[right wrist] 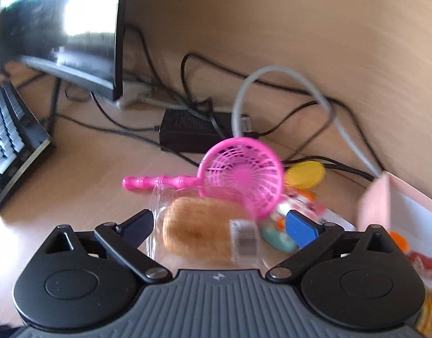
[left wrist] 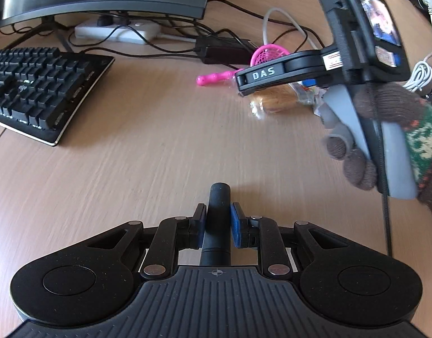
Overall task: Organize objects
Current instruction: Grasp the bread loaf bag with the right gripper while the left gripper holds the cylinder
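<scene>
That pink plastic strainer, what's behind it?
Behind the pink plastic strainer lie a black power brick, tangled black cables and a yellow lid; the strainer partly hides that lid.

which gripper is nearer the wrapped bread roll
Right. The right gripper has its open jaws around the wrapped bread roll; the left gripper, clamped on a black cylinder, sits well back across the desk.
</scene>
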`<control>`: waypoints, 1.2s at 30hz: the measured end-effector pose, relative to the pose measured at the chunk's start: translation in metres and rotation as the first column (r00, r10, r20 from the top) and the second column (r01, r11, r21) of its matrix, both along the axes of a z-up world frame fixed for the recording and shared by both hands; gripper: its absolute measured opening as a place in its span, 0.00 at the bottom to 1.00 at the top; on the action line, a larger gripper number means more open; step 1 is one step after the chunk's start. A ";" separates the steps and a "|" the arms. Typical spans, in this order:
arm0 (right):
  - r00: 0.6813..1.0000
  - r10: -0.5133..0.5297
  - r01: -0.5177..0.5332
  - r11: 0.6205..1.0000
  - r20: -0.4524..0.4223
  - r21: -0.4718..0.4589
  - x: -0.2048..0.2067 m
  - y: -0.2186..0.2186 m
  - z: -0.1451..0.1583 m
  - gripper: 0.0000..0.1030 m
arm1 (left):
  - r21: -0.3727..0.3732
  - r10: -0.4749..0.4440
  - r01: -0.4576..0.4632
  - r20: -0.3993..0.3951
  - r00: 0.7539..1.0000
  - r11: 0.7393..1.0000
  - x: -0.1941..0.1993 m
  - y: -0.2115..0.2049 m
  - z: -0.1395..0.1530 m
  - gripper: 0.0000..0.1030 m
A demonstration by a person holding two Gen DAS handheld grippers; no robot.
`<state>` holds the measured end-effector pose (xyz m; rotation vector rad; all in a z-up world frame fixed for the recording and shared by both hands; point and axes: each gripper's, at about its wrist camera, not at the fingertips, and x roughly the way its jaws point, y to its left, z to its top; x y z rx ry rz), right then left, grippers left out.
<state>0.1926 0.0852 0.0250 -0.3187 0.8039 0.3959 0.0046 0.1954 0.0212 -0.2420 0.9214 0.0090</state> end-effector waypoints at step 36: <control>0.997 -0.080 0.082 0.971 0.018 -0.223 -0.239 -0.123 -0.001 0.95 | 0.017 -0.369 0.369 0.045 0.928 0.929 0.015 -0.093 -0.012 0.21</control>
